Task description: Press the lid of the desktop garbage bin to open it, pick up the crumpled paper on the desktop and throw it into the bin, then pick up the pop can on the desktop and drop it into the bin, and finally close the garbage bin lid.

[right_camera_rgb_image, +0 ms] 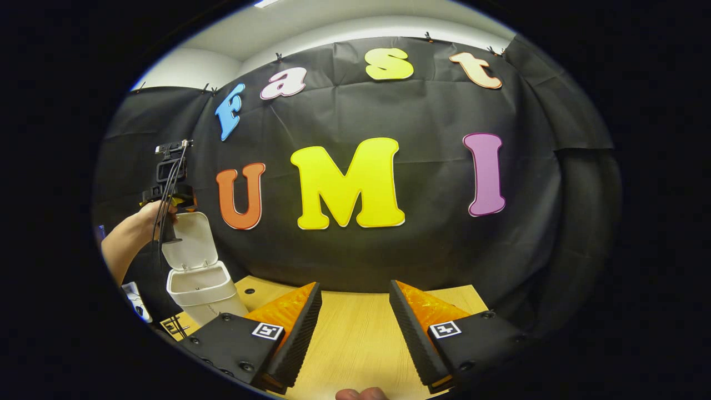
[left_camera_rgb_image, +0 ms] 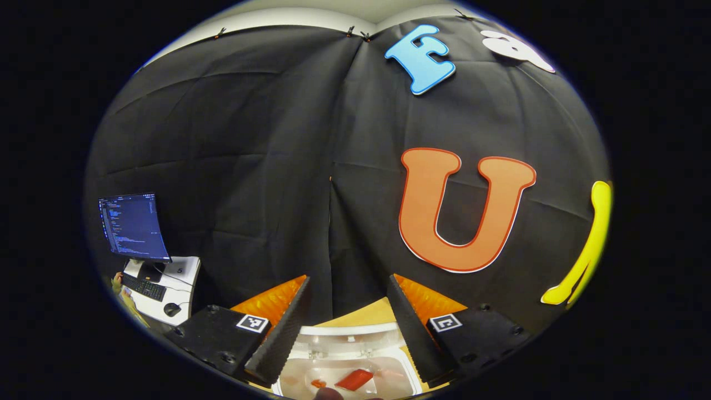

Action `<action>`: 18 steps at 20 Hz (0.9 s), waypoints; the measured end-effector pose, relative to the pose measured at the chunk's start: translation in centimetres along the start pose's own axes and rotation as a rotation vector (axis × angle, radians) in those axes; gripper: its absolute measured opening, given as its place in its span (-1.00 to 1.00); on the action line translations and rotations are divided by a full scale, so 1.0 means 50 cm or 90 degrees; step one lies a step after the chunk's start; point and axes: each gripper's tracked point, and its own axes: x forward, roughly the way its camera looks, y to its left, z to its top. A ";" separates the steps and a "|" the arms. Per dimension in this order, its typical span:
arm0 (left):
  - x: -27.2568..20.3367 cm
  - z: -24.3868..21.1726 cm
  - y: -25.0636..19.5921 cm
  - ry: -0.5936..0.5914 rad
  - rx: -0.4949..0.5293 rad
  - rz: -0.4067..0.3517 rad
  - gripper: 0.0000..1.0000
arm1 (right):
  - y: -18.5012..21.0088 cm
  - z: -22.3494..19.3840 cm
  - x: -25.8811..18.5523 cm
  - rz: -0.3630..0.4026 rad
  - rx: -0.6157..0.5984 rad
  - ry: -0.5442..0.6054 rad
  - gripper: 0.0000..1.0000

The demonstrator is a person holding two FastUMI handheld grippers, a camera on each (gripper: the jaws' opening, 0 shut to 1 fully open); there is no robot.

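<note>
White bin [left_camera_rgb_image: 349,355] beneath left jaws, open.

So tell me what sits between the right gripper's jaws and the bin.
Only bare wooden table in the right gripper view: the right gripper hangs open over it, and the open-lidded bin stands off to its left.

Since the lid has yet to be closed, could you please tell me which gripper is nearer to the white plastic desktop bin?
Left. The left gripper hangs open right above the white plastic desktop bin, beside its raised lid. The right gripper hovers open over the wooden table, off to the bin's side.
</note>
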 end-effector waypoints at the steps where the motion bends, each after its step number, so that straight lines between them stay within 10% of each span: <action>1: -0.009 -0.007 -0.002 0.005 -0.001 0.000 0.80 | -0.002 -0.003 -0.002 0.000 0.002 0.000 0.60; 18: -0.210 -0.282 -0.023 0.050 0.023 -0.025 0.78 | -0.025 -0.050 -0.059 0.022 0.005 0.023 0.60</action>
